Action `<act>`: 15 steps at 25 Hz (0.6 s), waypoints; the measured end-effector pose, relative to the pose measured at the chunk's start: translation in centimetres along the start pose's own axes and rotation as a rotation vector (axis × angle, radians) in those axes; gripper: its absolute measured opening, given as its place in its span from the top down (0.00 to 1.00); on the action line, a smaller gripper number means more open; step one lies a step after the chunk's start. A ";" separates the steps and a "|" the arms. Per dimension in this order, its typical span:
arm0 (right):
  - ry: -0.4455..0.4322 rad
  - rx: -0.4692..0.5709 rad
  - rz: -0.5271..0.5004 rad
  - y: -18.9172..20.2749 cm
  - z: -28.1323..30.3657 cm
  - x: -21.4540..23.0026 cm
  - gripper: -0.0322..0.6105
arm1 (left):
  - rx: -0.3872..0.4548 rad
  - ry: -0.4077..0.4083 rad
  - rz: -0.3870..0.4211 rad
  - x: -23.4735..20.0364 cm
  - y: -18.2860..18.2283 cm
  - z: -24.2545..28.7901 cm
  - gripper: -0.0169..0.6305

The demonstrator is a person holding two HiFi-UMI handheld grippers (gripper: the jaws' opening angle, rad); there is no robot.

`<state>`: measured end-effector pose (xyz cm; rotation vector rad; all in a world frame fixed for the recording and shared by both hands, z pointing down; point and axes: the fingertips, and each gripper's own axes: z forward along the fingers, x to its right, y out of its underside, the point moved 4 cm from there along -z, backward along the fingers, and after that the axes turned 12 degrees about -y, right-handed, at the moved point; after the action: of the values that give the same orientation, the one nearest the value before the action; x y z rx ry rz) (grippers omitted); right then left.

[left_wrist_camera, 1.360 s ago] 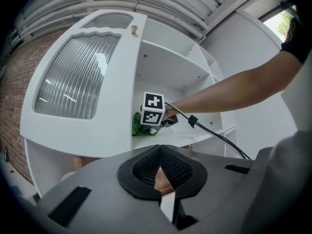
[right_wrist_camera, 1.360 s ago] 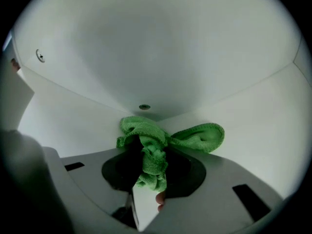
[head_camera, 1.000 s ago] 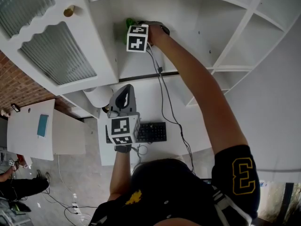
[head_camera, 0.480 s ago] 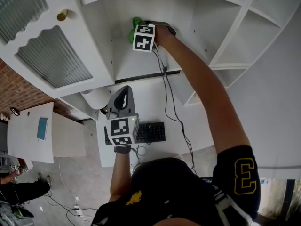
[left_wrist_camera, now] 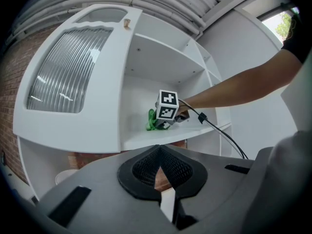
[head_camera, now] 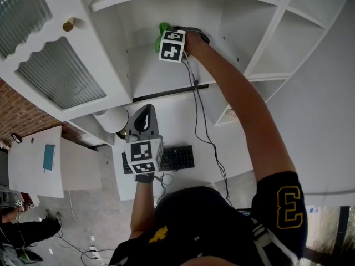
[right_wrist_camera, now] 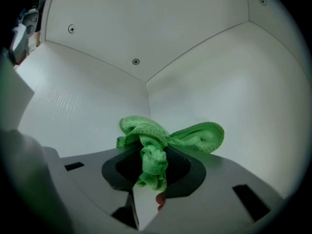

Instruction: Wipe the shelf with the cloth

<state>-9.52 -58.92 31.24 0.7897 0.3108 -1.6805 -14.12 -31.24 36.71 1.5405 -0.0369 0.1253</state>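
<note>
A green cloth (right_wrist_camera: pixel 168 135) is bunched between the jaws of my right gripper (right_wrist_camera: pixel 153 169), which is shut on it. It is pressed against the white shelf (right_wrist_camera: pixel 229 106) near the back left corner of the compartment. In the head view the right gripper (head_camera: pixel 166 36) is reached up into the shelf (head_camera: pixel 166 79), with the cloth (head_camera: pixel 162 29) peeking out beside its marker cube. The left gripper view shows the same cloth (left_wrist_camera: pixel 153 121) lying on the shelf board (left_wrist_camera: pixel 146 139). My left gripper (head_camera: pixel 144 117) hangs lower, away from the shelf, and its jaws (left_wrist_camera: pixel 163 191) are shut on nothing.
An open cabinet door with ribbed glass (head_camera: pixel 58 73) juts out left of the compartment. A vertical divider (head_camera: pixel 269 32) bounds it on the right. A cable (head_camera: pixel 201 112) trails down from the right gripper. Below are a white desk (head_camera: pixel 222 143) with a keyboard (head_camera: pixel 176 157).
My right gripper has slid a little to the right along the shelf with the cloth in it. The left gripper has held its place.
</note>
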 end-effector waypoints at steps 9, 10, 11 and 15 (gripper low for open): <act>0.019 -0.034 0.051 3.4 -0.8 0.3 0.79 | 0.002 0.029 0.000 1.1 -0.1 0.1 0.96; 0.021 -0.037 0.057 3.8 -0.8 0.3 0.79 | 0.001 0.032 0.000 1.2 -0.1 0.1 0.96; 0.024 -0.040 0.063 4.1 -0.9 0.3 0.79 | 0.000 0.035 0.000 1.3 0.0 0.1 0.96; 0.033 -0.065 0.086 5.2 -1.0 0.5 0.79 | -0.002 0.044 0.006 1.6 0.1 0.3 0.96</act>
<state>-4.37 -60.12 31.24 0.7726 0.3475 -1.5710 -12.48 -31.40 36.96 1.5356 -0.0069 0.1635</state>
